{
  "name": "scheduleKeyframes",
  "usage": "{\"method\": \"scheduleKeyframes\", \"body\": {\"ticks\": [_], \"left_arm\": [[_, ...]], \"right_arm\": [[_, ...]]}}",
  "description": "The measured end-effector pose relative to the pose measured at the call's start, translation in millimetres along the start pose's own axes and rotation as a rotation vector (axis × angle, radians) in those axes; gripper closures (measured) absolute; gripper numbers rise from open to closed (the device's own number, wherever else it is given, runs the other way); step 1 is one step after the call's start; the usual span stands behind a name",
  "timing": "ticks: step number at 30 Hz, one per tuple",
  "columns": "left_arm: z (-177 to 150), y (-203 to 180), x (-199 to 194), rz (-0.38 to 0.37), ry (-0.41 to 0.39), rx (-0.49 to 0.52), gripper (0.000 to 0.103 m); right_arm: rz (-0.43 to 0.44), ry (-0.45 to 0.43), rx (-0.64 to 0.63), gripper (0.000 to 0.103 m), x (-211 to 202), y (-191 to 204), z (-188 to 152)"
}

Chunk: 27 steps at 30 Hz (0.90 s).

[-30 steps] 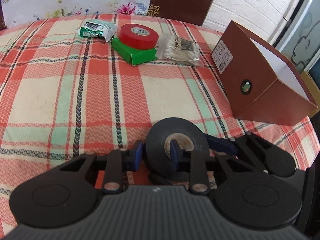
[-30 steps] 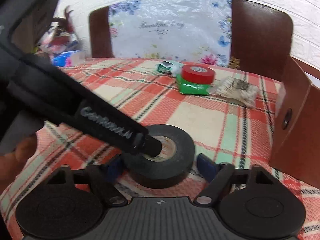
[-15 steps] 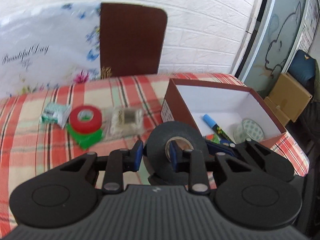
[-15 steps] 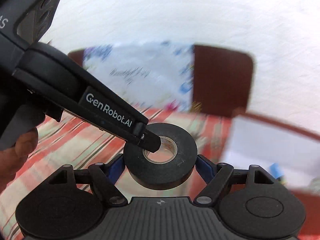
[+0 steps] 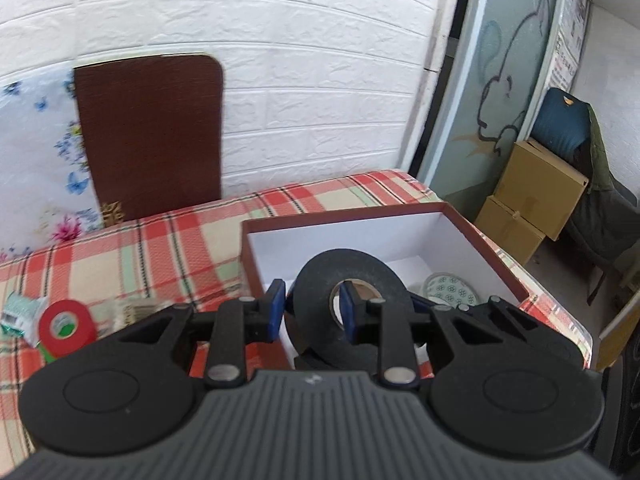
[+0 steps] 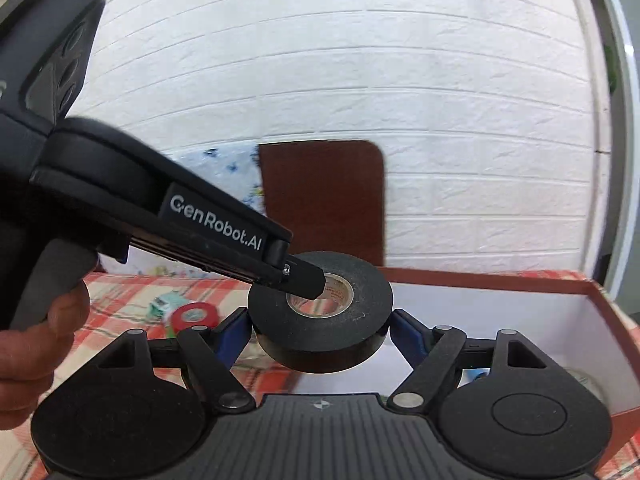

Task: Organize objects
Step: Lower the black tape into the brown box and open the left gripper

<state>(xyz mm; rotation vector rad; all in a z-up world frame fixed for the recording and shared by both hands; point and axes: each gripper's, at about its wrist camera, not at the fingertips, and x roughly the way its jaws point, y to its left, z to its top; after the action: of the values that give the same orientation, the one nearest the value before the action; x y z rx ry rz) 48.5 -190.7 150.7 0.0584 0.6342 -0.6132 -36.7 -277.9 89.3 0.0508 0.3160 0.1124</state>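
Both my tongs grip the black tape roll (image 5: 352,304): left tongs (image 5: 310,306) pinch its wall, right tongs (image 6: 320,330) clamp its sides. It hangs at frame centre over the brown box (image 5: 472,236). Next, I judge, lower and release inside.

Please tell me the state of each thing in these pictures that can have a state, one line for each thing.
Black tape roll: lifted, gripped by both grippers.
Left gripper: shut on the roll's wall, one finger in its core.
Right gripper: shut on the roll's outer sides.
Brown cardboard box with white inside: open, partly filled.
Red tape roll: lying on the checked tablecloth.
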Motion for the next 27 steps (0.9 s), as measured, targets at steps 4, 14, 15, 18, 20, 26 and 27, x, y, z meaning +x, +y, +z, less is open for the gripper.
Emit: {"method": "scheduleKeyframes", "body": {"ticks": [4, 14, 15, 18, 20, 26, 27], "left_arm": [[0.3, -10.1, 27.9, -0.017, 0.030, 0.005, 0.072], [-6.6, -12.7, 32.5, 0.083, 0.005, 0.082, 0.060], [-6.7, -9.8, 28.9, 0.099, -0.001, 0.086, 0.060], [-10.0, 1.6, 17.1, 0.150, -0.013, 0.084, 0.059], [-14.6, 12.2, 7.2, 0.182, -0.026, 0.072, 0.058], [-35.1, 66.2, -23.4, 0.276, -0.038, -0.020, 0.055], [-40.4, 77.5, -27.6, 0.297, -0.033, -0.037, 0.055]], "right_arm": [[-0.055, 0.020, 0.025, 0.029, 10.0, -21.8, -7.7], [-0.114, 0.072, 0.085, 0.025, 18.7, -41.0, -28.4], [-0.119, 0.062, 0.080, 0.025, 17.3, -39.1, -27.4], [-0.126, 0.031, 0.069, 0.025, 10.7, -27.3, -19.3], [-0.127, 0.011, 0.062, 0.025, 10.2, -23.7, -15.4], [-0.096, -0.074, 0.003, 0.024, -0.8, 11.5, -4.7], [-0.088, -0.080, -0.014, 0.024, -0.6, 20.2, -2.6]]}}
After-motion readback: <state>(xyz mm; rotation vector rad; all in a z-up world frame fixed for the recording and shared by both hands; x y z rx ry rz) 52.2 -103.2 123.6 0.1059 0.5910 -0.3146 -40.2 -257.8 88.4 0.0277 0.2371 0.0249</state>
